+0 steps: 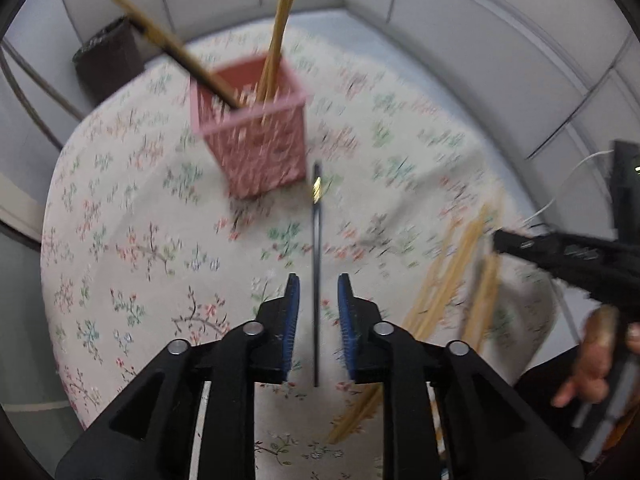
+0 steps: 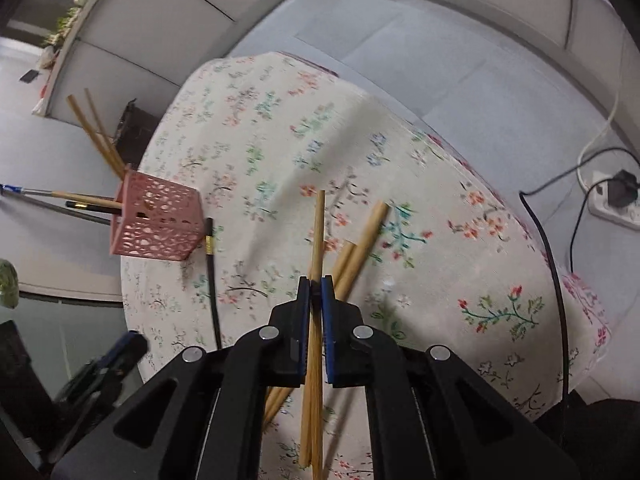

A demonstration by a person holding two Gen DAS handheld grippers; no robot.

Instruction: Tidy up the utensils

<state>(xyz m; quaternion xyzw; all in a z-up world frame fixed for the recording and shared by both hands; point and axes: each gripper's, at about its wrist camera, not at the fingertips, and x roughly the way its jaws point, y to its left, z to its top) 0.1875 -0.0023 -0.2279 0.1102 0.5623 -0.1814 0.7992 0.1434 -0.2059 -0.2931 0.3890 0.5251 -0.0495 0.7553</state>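
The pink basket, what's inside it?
Inside the pink basket stand several wooden chopsticks and a dark one with a wooden top, all poking out. Their bottom ends and the basket floor are hidden by its walls.

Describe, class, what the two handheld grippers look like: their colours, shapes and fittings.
Both the left gripper and the right gripper have angular black plastic bodies with triangular cut-outs, round silver pivot pins, and two fingers lined with ribbed blue pads. No markings show on either.

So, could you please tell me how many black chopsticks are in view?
2. One black chopstick lies on the tablecloth beside the pink basket, between the left gripper's open jaws; the other leans inside the basket. More may be hidden there.
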